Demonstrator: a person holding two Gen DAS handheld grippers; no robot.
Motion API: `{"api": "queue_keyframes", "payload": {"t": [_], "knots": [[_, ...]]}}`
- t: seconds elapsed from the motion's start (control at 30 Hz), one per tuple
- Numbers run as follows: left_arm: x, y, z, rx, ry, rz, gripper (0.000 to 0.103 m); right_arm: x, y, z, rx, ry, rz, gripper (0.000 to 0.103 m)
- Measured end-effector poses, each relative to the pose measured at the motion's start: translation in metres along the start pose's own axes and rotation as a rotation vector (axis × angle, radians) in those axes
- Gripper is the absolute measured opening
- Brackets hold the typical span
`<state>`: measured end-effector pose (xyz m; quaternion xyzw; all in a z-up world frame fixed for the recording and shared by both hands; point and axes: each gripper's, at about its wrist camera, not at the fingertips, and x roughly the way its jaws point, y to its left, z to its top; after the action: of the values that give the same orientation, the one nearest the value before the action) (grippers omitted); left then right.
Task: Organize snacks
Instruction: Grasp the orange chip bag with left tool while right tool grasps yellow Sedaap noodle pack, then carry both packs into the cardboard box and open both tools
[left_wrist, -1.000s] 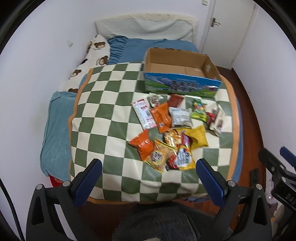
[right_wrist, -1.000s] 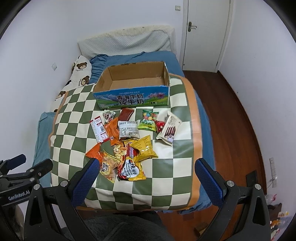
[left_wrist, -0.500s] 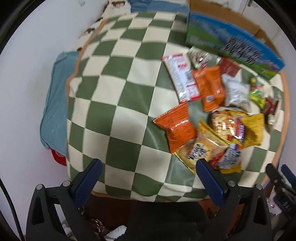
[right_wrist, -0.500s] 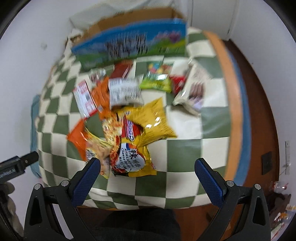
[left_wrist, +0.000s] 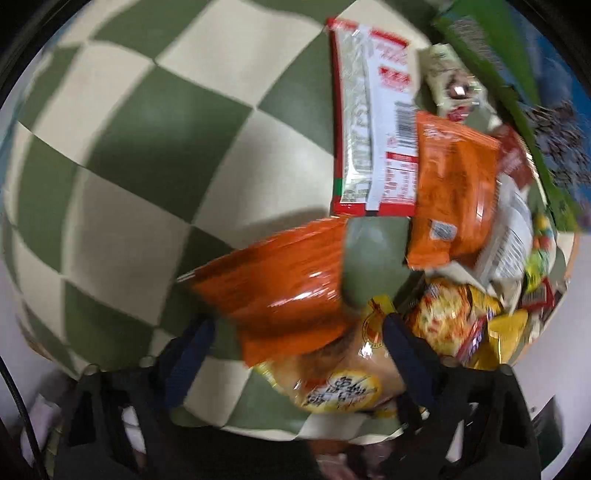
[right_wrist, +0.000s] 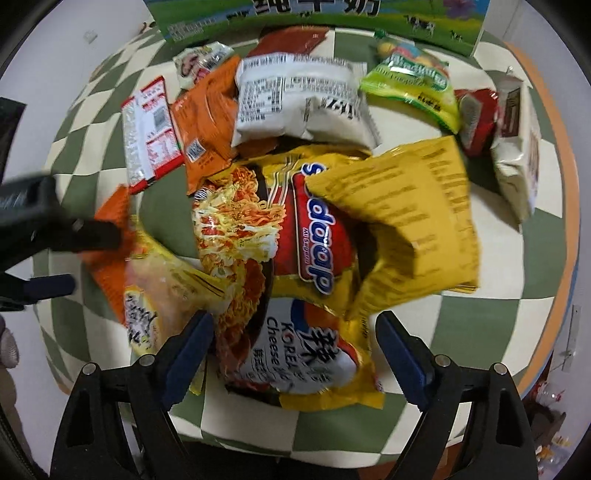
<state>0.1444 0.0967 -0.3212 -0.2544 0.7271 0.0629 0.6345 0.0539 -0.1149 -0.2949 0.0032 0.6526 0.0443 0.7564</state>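
Checkered green-and-cream cloth (right_wrist: 476, 325) is covered by a loose heap of snack packets, with both grippers lowered over its near edge.

Between the parted fingers of the right gripper (right_wrist: 293, 352) the Korean cheese noodle packet (right_wrist: 295, 354) is framed, its long axis running away from the claw toward the milk carton box (right_wrist: 317, 14); the jaws have just been closing, no pad yet pressing. The left gripper (left_wrist: 295, 354), also part-closed and empty, is set over the orange chip bag (left_wrist: 280, 284) and yellow packet (left_wrist: 340, 384), lying crosswise.
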Motion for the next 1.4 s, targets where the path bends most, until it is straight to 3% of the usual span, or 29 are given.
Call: {"api": "queue_keyframes", "payload": {"t": [0.07,0.2,0.3,0.37,0.47,0.6,0.83,0.9,1.0,1.4], "knots": [[0.008,0.000,0.004,0.004,0.001,0.014,0.081,0.012,0.002,0.003,0.033,0.018,0.011,0.092],[0.007,-0.002,0.008,0.118,-0.046,0.089,0.059,0.031,0.005,0.009,0.082,0.039,0.017,0.093],[-0.004,-0.009,0.014,0.232,-0.072,0.170,0.059,0.039,0.012,0.012,0.084,0.039,-0.004,0.092],[-0.009,-0.014,0.013,0.360,-0.098,0.260,0.059,0.042,0.014,0.011,0.079,0.036,-0.009,0.091],[-0.011,-0.013,0.011,0.453,-0.104,0.330,0.059,0.042,0.014,0.005,0.069,0.059,-0.009,0.089],[0.000,0.003,0.011,0.443,-0.089,0.325,0.060,0.042,0.011,-0.007,0.093,0.122,0.000,0.089],[0.012,0.012,0.014,0.416,-0.126,0.311,0.062,0.064,0.026,0.005,0.117,0.116,-0.033,0.094],[0.008,0.003,-0.001,0.426,-0.139,0.304,0.052,0.071,0.033,0.010,0.112,0.131,-0.074,0.092],[0.000,0.008,-0.014,0.436,-0.166,0.292,0.047,0.070,0.034,0.018,0.144,0.129,-0.062,0.090],[-0.064,0.013,-0.050,0.458,-0.274,0.200,0.046,-0.008,0.029,0.022,0.145,-0.015,0.020,0.087]]}}
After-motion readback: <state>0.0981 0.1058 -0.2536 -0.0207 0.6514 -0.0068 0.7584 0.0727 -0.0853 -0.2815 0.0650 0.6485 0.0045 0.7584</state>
